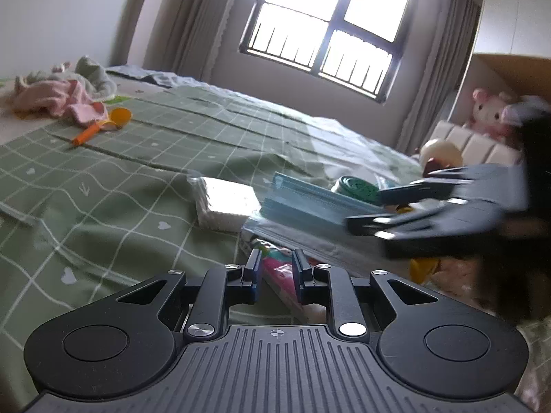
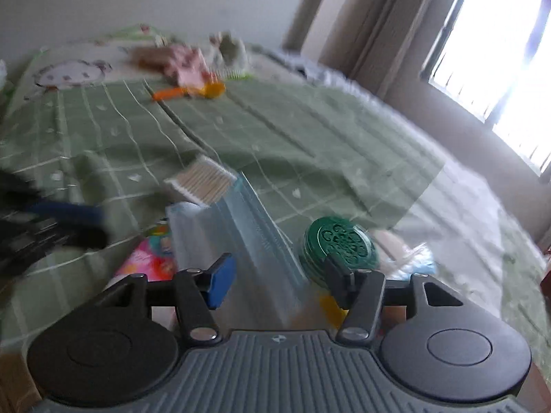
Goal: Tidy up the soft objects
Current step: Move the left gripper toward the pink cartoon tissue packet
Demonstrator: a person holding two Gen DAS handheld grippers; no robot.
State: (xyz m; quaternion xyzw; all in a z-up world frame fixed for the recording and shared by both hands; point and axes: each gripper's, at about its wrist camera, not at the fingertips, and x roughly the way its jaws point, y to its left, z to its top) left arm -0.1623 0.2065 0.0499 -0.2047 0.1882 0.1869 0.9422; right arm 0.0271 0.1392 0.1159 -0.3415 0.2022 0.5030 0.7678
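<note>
A flat stack of blue face masks (image 1: 310,203) (image 2: 261,241) in clear wrap lies on the green checked bedspread (image 1: 120,179). My right gripper (image 2: 280,280) hovers over it with the stack running between its spread fingers; I see a gap at each pad. It shows blurred in the left wrist view, where my right gripper (image 1: 368,208) comes in from the right. My left gripper (image 1: 277,268) is low over a pink printed packet (image 1: 279,272) (image 2: 148,258), jaws narrow with a gap and nothing pressed. A pink cloth heap (image 1: 65,98) (image 2: 186,58) lies far off.
A cotton swab pack (image 1: 224,203) (image 2: 203,180) and a green round tin (image 1: 358,187) (image 2: 339,244) flank the masks. An orange scoop (image 1: 117,118) lies by the cloth heap. A pink plush toy (image 1: 489,113) sits in a cardboard box at right. A window is behind.
</note>
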